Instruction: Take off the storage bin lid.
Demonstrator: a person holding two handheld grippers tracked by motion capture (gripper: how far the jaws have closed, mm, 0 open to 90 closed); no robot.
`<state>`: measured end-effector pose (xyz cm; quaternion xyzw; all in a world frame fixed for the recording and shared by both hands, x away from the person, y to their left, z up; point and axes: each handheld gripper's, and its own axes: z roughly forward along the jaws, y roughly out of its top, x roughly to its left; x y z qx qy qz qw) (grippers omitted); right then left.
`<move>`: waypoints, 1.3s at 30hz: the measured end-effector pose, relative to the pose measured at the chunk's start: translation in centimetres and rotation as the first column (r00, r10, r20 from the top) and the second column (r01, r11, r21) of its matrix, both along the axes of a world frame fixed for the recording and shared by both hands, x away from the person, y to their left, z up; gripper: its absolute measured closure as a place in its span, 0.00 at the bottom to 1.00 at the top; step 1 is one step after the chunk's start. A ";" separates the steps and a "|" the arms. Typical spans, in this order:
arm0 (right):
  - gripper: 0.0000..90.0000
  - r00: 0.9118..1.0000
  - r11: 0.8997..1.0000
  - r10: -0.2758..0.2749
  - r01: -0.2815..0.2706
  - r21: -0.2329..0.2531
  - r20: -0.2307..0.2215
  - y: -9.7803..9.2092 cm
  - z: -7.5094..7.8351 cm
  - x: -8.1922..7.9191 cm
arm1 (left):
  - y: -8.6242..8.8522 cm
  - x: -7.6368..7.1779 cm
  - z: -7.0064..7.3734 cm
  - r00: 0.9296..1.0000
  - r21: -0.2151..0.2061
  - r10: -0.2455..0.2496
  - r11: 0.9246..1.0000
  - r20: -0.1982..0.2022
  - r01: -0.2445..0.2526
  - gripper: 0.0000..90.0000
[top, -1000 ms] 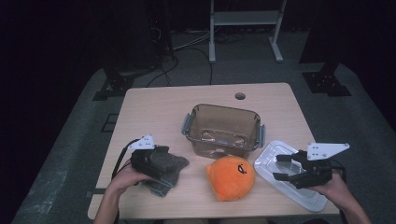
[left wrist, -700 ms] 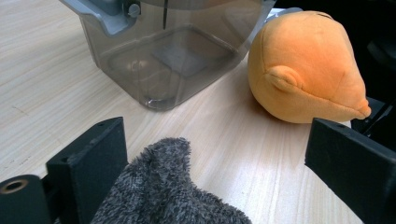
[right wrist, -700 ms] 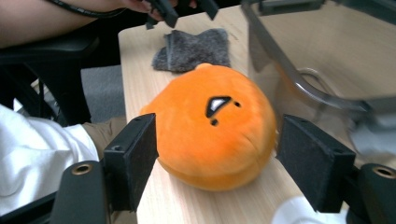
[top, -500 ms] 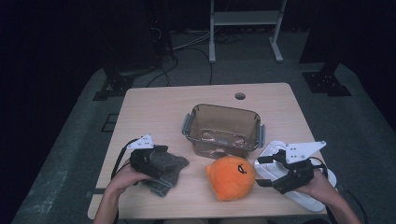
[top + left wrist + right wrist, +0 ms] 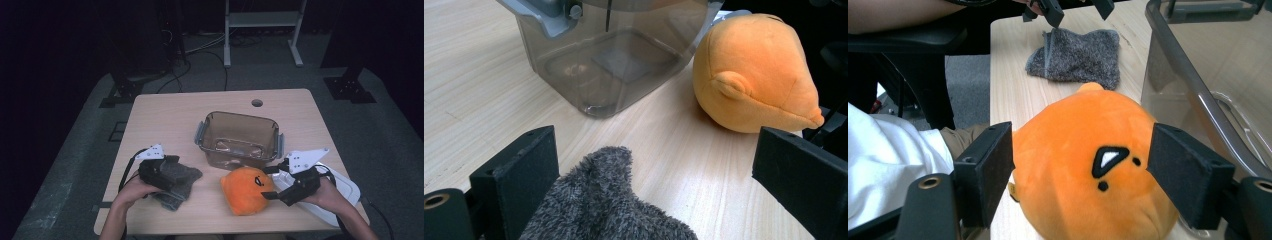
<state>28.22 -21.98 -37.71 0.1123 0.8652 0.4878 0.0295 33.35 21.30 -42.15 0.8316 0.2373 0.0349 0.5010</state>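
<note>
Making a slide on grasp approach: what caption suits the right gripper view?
Open right gripper straddling an orange plush toy, grey sock and clear bin beyond.

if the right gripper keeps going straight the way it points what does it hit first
The orange plush toy: the right gripper has its open jaws on either side of it, so it would likely press into the plush first. The grey cloth lies farther along.

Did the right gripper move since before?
Yes. The right gripper slid left off the white lid toward the orange plush toy.
</note>
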 end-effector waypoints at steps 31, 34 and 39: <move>0.28 0.999 0.996 0.049 -0.048 -0.071 0.018 4.1 -2.1 2.4 | 0.0 0.1 -0.3 1.000 -0.003 -0.010 1.000 -0.009 0.010 0.04; 0.30 0.998 0.997 0.041 -0.038 -0.066 0.044 4.1 -2.6 2.4 | 0.0 0.1 -0.3 1.000 -0.005 -0.009 1.000 -0.008 0.009 0.04; 0.34 0.997 0.994 0.050 -0.045 -0.102 0.052 4.5 -2.9 2.0 | 0.0 0.1 -0.2 1.000 -0.006 -0.009 1.000 -0.006 0.009 0.04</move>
